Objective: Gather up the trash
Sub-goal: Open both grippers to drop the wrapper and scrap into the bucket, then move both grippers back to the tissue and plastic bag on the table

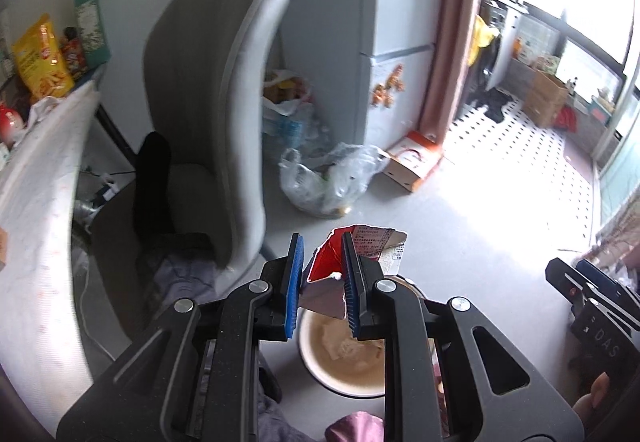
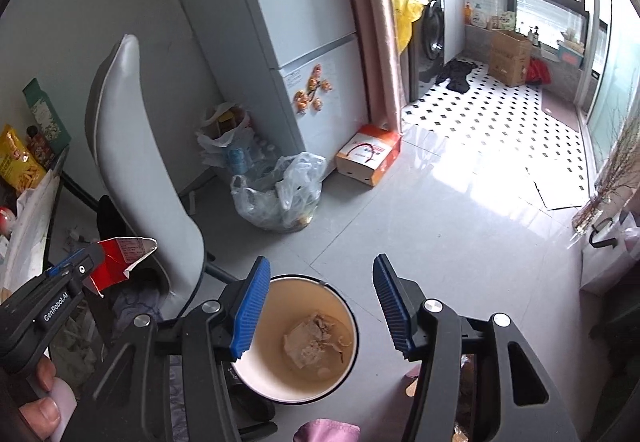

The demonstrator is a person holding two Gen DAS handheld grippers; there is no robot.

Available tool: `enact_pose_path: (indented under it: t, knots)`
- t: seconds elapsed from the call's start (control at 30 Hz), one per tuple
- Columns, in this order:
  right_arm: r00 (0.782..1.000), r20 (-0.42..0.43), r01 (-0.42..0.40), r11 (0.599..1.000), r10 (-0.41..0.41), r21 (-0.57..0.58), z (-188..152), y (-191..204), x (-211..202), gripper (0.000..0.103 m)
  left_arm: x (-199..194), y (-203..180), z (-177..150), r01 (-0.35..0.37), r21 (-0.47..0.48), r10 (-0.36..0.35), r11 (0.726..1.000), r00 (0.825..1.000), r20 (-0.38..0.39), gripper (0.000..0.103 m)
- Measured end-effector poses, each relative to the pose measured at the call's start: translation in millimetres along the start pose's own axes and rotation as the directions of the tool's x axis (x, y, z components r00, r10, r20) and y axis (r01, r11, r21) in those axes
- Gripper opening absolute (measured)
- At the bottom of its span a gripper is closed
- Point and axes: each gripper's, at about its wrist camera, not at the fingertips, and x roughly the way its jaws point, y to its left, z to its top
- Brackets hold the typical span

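Upright above the bowl, a torn red wrapper is clamped by the left gripper; the right gripper is held wide, nothing gripped.

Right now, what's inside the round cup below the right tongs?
The cup holds beige liquid with a pale soggy lump. The cup's near-left inside is hidden behind a blue pad; what lies under the liquid cannot be seen.

Two tongs, one wrapper, one bowl, one chair.

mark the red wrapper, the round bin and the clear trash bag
red wrapper (image 1: 326,262), left wrist view, red inner face.
round bin (image 2: 260,322), right wrist view, inner wall.
clear trash bag (image 2: 280,198), right wrist view, crumpled middle.
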Motion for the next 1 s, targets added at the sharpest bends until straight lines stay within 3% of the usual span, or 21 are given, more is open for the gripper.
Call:
enact_pose_path:
  t: [0.17,0.23,0.43,0.6,0.67,0.73,0.87,1.0]
  knots:
    - [1.0,-0.01,0.026,0.999,-0.026,0.023,-3,-12,0,0.053,7,-12,-1,0.067,0.001,-0.067,0.998,0.997,-0.026,0.024]
    - [1.0,-0.007,0.03,0.999,-0.03,0.027,-2,-14,-2,0.053,8,-11,0,0.084,-0.011,-0.084,0.996,0.996,-0.036,0.067]
    - [1.0,0.012,0.01,1.0,-0.01,0.021,3,-7,-10,0.053,-14,7,3,0.065,-0.029,-0.065,0.997,0.998,0.025,0.086]
    - [0.999,0.035,-0.016,1.0,0.016,0.003,6,7,-23,0.054,-32,28,8,0.03,-0.069,-0.026,0.997,0.998,0.063,0.094]
    - [0.999,0.044,-0.025,1.0,0.025,-0.004,7,15,-29,0.071,-42,39,10,-0.001,-0.082,0.008,0.997,0.997,0.08,0.095]
    - [0.998,0.061,-0.033,0.999,0.034,-0.019,8,24,-36,0.081,-52,52,11,-0.033,-0.104,0.043,0.994,0.994,0.096,0.097]
    - [0.993,0.086,-0.073,0.996,0.078,-0.057,11,49,-51,0.091,-75,82,10,-0.059,-0.158,0.079,0.986,0.989,0.124,0.097]
    - [0.986,0.101,-0.124,0.989,0.131,-0.08,11,78,-66,0.093,-102,115,5,-0.097,-0.206,0.13,0.974,0.979,0.155,0.097]
